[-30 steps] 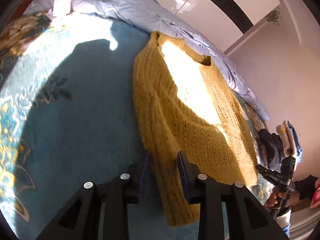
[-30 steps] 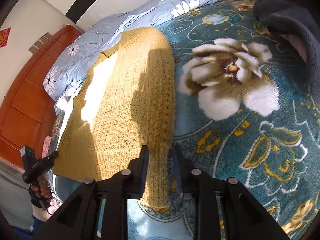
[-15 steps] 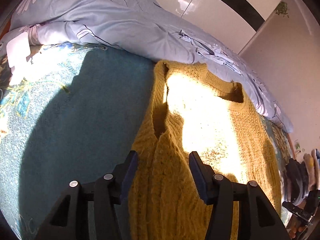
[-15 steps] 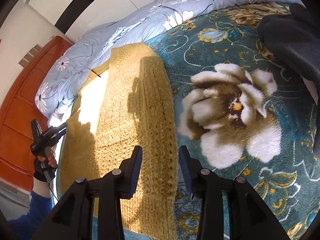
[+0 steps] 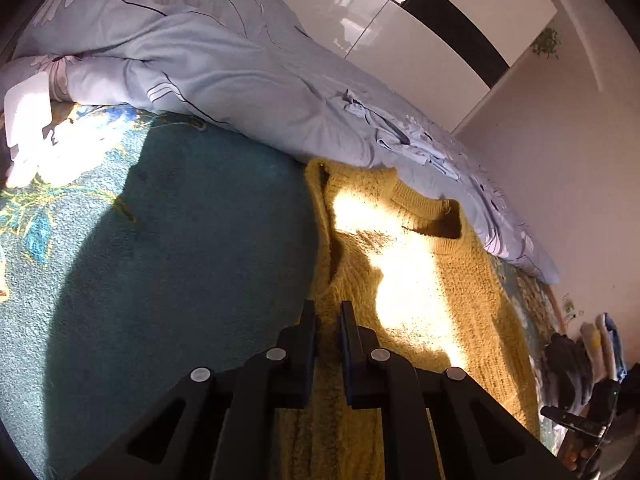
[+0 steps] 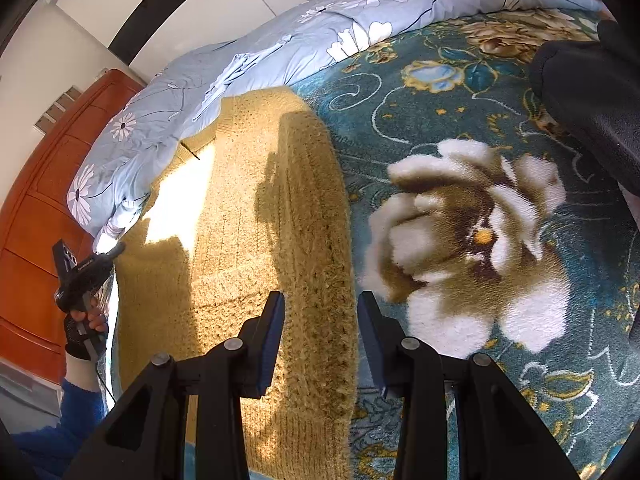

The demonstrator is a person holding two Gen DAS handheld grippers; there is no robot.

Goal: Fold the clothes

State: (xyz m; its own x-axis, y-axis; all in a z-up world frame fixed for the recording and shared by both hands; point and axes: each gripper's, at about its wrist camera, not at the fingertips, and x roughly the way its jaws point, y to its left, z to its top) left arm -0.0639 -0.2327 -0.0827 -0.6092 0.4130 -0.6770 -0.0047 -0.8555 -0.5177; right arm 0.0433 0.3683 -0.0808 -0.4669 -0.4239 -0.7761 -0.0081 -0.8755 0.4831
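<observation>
Left wrist view: the left gripper (image 5: 327,314), its 2 fingers nearly together, pinched the folded sleeve edge of a yellow knit sweater (image 5: 420,280) lying flat on the teal floral blanket (image 5: 160,260). The right gripper (image 6: 321,312) stood wide apart, straddling the sweater's other sleeve, gripping nothing.

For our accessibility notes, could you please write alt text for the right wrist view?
The open right claw straddles the folded-in sleeve edge of a mustard yellow knit sweater lying flat on a teal floral blanket. A pale blue floral duvet lies beyond, and the person's gloved left hand holds the other claw at far left.
</observation>
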